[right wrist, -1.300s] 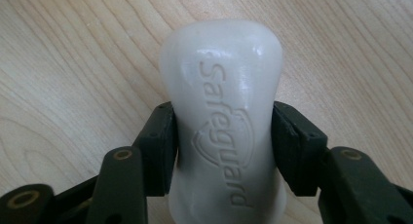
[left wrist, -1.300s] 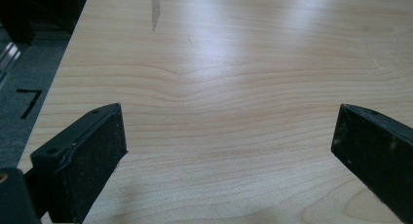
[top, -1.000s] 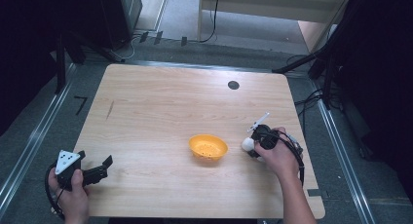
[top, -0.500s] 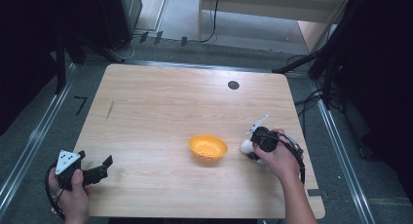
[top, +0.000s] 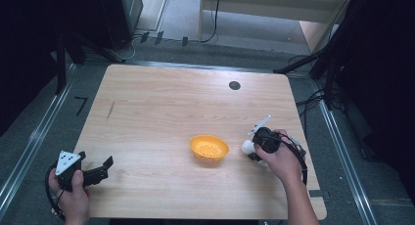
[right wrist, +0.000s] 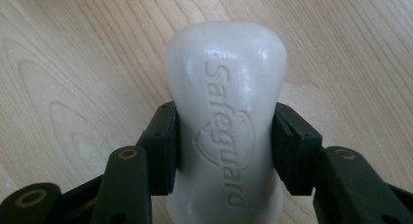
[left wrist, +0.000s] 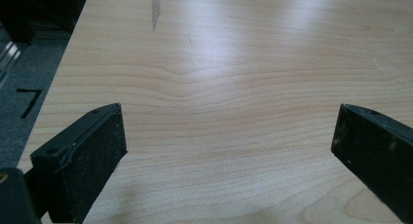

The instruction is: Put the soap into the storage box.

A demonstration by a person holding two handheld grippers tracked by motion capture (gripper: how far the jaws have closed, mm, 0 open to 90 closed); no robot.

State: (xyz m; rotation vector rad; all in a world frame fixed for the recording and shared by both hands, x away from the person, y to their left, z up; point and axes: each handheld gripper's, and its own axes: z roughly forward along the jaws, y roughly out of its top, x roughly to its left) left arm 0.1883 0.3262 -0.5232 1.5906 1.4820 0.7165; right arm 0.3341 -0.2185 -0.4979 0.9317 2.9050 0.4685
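Right hand-held gripper (right wrist: 225, 151), seen along its own black jaws: both pads press against the waist of a white moulded bar of soap (right wrist: 226, 112) embossed "Safeguard", pinching it from either side. The bar's near end is cut off by the bottom edge of the right gripper view, and the jaw bodies run out of view at both lower corners. Whether the soap touches the wood beneath it cannot be told. In the high view the same hand-held gripper (top: 255, 149) lies under the person's right hand (top: 279, 159), which hides most of it; a rounded white end of the soap (top: 247, 147) pokes out toward a shallow orange plastic bowl with a perforated bottom (top: 209, 147). Soap and bowl sit near each other but apart, on the right half of the pale wooden bench (top: 161, 107).

Left hand-held gripper (top: 98, 170), near the front left corner of the bench, is held by the left hand (top: 71, 195); its jaws stand spread wide with nothing between them. In the left gripper view (left wrist: 229, 136) the two pads frame bare wood grain, the right pad cropped by the edge. A small dark round mark (top: 234, 85) sits near the far edge of the bench.
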